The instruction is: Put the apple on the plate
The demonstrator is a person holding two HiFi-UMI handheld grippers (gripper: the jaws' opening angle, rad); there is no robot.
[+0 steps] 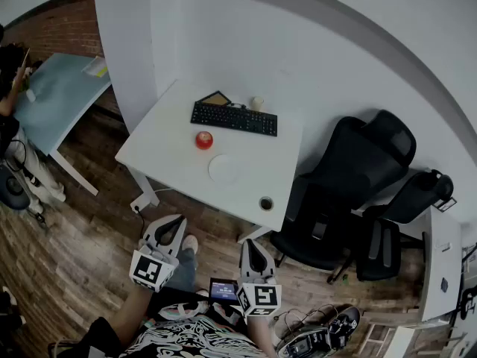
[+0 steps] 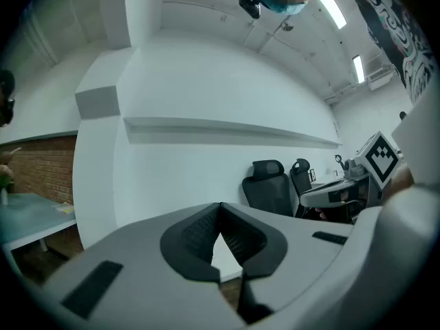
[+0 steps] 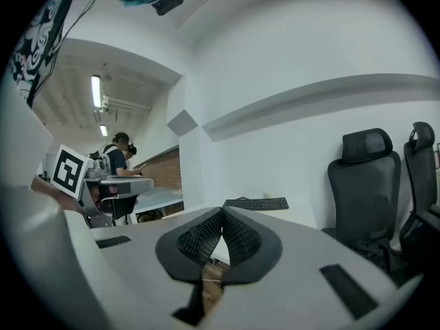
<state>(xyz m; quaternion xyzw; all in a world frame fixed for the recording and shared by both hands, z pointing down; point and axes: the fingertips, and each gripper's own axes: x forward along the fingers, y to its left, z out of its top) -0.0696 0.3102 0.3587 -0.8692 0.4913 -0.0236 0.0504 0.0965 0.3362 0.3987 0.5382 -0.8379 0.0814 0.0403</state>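
Note:
A red apple (image 1: 203,140) sits on the white table (image 1: 164,136), just in front of the keyboard. A white plate (image 1: 223,168) lies on the table to the right of the apple and nearer to me, with nothing on it. Both grippers hang over the wooden floor, well short of the table's near edge. My left gripper (image 1: 176,223) (image 2: 220,207) is shut with nothing in it. My right gripper (image 1: 250,243) (image 3: 222,212) is likewise shut and holds nothing. Neither gripper view shows the apple or the plate.
A black keyboard (image 1: 234,118) (image 3: 256,203) lies at the table's back, with a small cup (image 1: 256,103) behind it and a dark round cup (image 1: 266,203) near the front right corner. Black office chairs (image 1: 358,170) (image 3: 363,177) stand to the right. A second table (image 1: 59,95) is at the left.

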